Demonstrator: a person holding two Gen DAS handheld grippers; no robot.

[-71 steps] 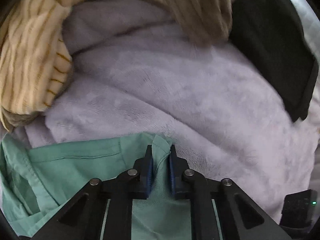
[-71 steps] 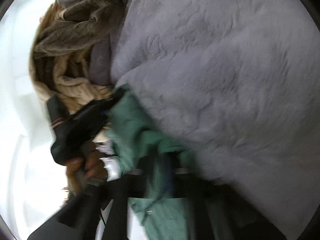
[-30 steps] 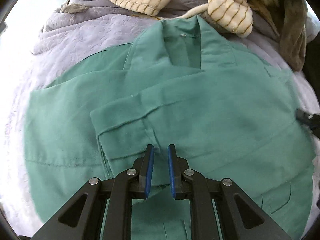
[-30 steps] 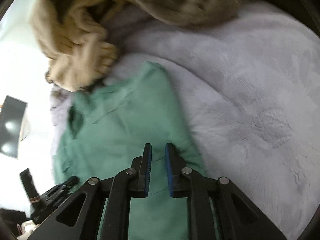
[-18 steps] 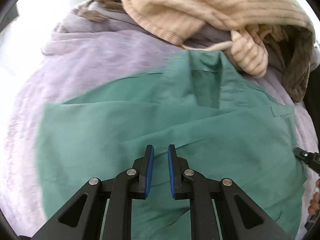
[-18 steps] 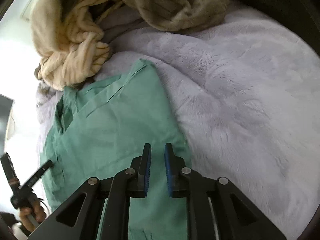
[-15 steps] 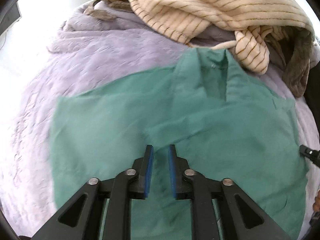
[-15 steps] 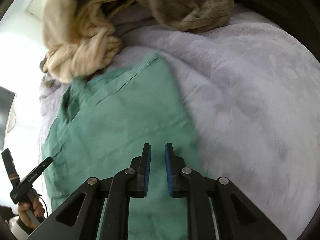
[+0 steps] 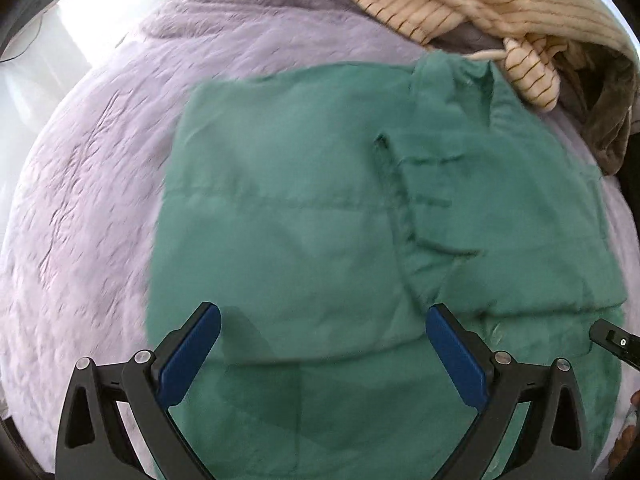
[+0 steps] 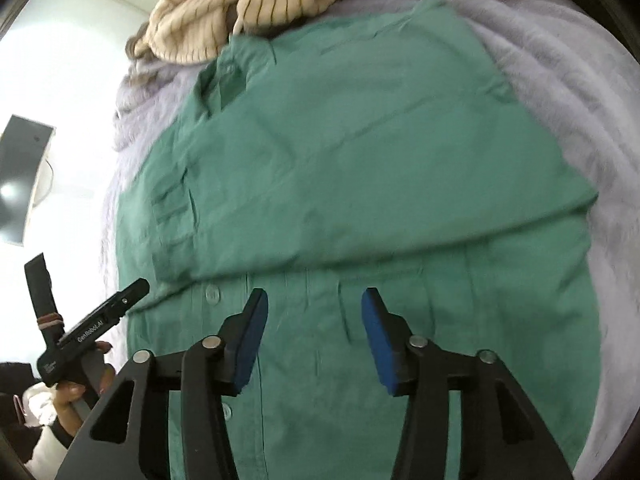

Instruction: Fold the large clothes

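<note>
Two sets of tongs hang nearest the viewer, both pointing steeply down over a green shirt (image 10: 360,168). The left tongs (image 9: 323,354) have their jaws spread wide and opening, with nothing pinched; cloth lies below the blue pads, not between them. The right tongs (image 10: 314,342) stand about half apart, jaws also opening, empty, above the button placket at the near hem.

The shirt lies flat on a lilac fleece blanket (image 9: 92,184). One layer is already folded across the body, its lower edge running left to right just beyond the right tongs. A sleeve cuff (image 10: 174,216) lies at the left side of the garment in the right wrist view. The collar (image 10: 228,68) sits at the far end, just beside a heap of cream striped clothing (image 10: 224,8).

Handling judgement: the fabric looks like light woven cotton, soft and limp, with no stiffness of its own. It is likely to sag and crease if lifted at one point, and the fleece beneath may drag on it. Take hold at doubled edges or seams: the near hem corners, one per tongs.
</note>
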